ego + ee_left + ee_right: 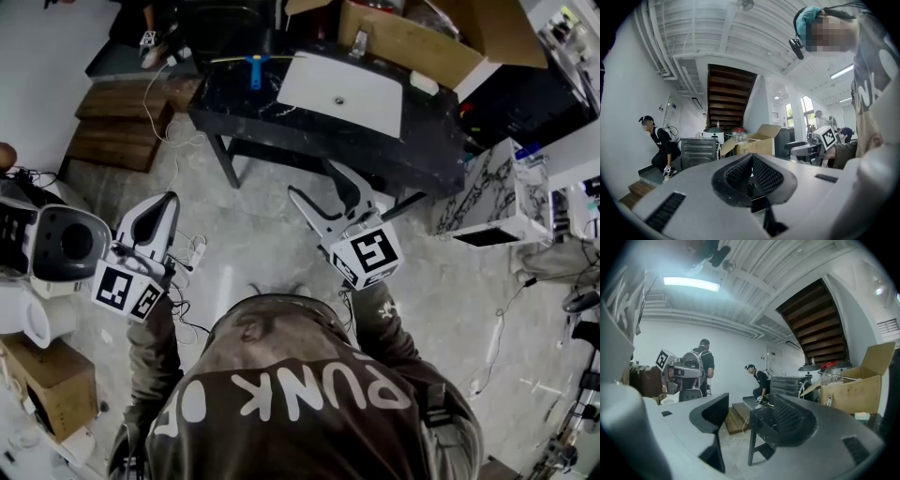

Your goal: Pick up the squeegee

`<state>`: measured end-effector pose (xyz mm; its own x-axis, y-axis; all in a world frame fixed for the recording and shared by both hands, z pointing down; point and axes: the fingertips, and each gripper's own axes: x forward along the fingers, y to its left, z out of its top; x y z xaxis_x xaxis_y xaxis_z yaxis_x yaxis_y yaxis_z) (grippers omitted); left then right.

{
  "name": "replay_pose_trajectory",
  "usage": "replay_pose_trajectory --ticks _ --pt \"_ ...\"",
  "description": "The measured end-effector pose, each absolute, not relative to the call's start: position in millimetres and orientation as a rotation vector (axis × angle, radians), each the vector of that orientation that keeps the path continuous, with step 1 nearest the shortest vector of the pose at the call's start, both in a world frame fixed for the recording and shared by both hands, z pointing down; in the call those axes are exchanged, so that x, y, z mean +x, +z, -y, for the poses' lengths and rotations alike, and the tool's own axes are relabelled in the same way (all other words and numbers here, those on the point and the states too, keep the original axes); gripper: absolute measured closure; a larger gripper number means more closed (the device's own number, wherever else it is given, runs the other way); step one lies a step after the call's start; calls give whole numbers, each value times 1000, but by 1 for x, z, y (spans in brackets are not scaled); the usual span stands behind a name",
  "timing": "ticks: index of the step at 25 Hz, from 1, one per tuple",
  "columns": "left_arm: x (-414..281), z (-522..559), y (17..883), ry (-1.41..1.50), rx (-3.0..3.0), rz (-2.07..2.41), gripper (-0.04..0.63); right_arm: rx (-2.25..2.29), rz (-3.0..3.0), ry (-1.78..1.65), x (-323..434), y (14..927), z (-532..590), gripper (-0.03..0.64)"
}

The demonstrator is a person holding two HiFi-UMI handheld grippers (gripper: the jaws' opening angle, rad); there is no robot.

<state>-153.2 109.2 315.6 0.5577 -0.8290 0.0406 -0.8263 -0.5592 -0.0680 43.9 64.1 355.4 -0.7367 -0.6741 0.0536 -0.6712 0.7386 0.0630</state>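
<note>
Squeegee, head view: the blue-handled squeegee with a thin pale blade [255,67] lies near the far edge of the black marble table [239,108], well apart from both claws. A long reach might knock it off.
Left gripper view: the left gripper [751,159] is pinched together and empty, so it couldn't take the handle.
Right gripper view: the right gripper [745,405] is half spread with nothing between its jaws. The slim handle may slip.

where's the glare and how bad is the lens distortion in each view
Head view: even light, no glare, edges bowed; the squeegee is small but sharp on the dark table. Left gripper view: strong fisheye, black corners, windows blown out. Right gripper view: same fisheye; the ceiling light flares into haze upper left.
</note>
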Motion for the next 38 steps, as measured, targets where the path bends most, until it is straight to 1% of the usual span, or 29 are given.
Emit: replay_pose_trajectory --ticks 4,6,8,11,38 --pt "-154 -108 317 -105 -2739 -1453 592 1062 2883 -61 38 355 -65 208" --pt "-153 -107 316 -104 -2738 -1453 592 1046 2890 -59 35 355 -65 126" --pt "-153 -106 318 -105 -2738 -1454 592 1042 2897 -63 33 355 -66 68" --pt "-152 -106 321 -109 -2744 -1454 592 1028 2901 -73 31 357 -68 23" --pt "-144 -107 319 -117 -2743 -1451 592 1036 2904 -134 39 352 -72 21"
